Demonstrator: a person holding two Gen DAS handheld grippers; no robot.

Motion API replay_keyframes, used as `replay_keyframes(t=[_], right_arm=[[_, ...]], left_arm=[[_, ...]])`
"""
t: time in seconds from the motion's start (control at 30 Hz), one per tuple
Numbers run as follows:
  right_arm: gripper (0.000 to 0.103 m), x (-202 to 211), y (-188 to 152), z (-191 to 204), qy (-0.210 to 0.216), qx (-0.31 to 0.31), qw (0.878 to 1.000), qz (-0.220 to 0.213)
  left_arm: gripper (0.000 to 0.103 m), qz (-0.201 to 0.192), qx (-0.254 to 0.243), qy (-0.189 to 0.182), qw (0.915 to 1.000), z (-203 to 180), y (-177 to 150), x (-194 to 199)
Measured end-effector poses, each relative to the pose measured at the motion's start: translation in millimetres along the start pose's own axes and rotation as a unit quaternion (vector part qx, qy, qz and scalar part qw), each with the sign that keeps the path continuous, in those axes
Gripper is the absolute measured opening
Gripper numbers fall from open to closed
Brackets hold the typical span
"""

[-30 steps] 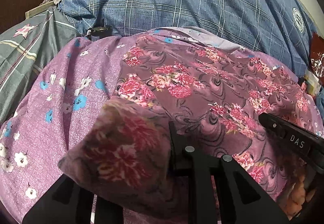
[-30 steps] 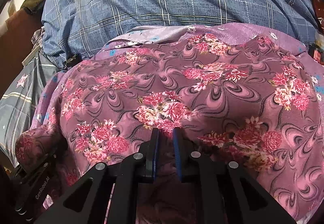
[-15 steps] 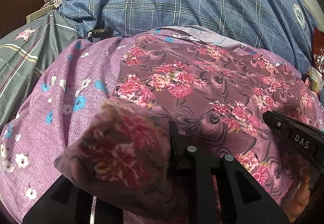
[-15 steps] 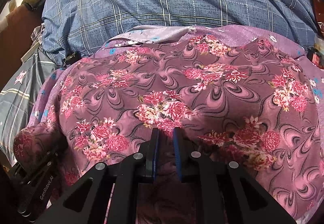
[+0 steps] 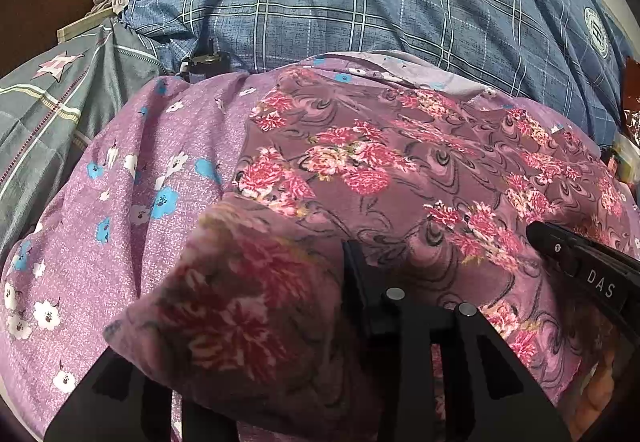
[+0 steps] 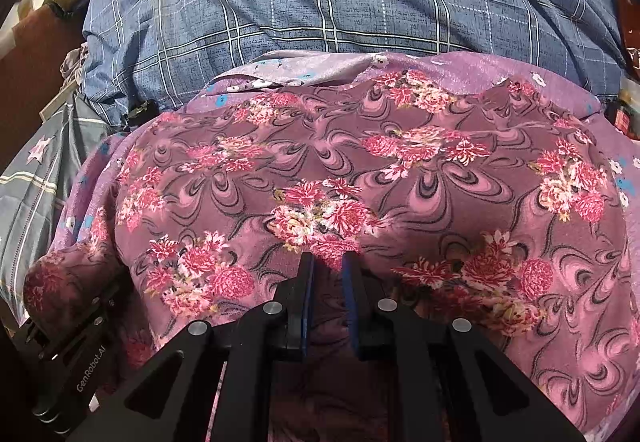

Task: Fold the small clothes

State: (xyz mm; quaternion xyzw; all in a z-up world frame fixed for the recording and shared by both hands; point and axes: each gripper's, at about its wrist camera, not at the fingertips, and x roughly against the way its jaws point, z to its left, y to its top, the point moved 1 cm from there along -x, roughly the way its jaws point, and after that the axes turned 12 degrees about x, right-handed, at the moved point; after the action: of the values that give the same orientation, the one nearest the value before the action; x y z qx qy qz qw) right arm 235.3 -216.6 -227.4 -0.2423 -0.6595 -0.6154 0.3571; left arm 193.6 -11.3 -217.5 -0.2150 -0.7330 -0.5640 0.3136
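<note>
The rose-patterned garment lies spread over a lilac flowered cloth, near a blue plaid quilt on the far side. The right gripper is clenched on the garment's near edge. The left gripper has its jaws opening, a bunched near-left corner of the garment draped over and between them.

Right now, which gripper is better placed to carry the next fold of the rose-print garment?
Right. The right gripper is clamped on the rose-print garment near edge; the left gripper jaws are opening, cloth draped over one finger.
</note>
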Motion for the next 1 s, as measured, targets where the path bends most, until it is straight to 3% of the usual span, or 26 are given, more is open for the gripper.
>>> replay_keyframes(t=[0.33,0.5,0.6,0.63,0.73,0.83,1.0], right_arm=[[0.015,0,0,1,-0.002,0.003,1.0,0.0],[0.015,1,0,1,0.002,0.007,1.0,-0.002],[0.016,12,1,-8,0.024,-0.01,1.0,-0.017],[0.016,18,3,-16,0.02,-0.018,0.999,-0.031],[0.016,30,6,-49,-0.02,-0.053,0.997,-0.059],[0.012,25,6,-90,-0.031,-0.107,0.993,-0.05],[0.009,15,6,-131,0.004,-0.148,0.988,-0.04]], left_arm=[[0.034,-0.002,-0.002,0.002,1.0,-1,-1,0],[0.045,-0.001,0.004,0.011,0.9999,1,2,-1],[0.044,-0.001,0.018,-0.003,0.9998,5,6,2],[0.044,-0.006,0.019,-0.009,0.9998,5,8,4],[0.027,-0.013,0.017,-0.021,0.9995,4,13,6],[0.026,-0.007,0.015,-0.021,0.9996,1,12,3],[0.033,0.008,0.021,-0.016,0.9996,0,12,-2]])
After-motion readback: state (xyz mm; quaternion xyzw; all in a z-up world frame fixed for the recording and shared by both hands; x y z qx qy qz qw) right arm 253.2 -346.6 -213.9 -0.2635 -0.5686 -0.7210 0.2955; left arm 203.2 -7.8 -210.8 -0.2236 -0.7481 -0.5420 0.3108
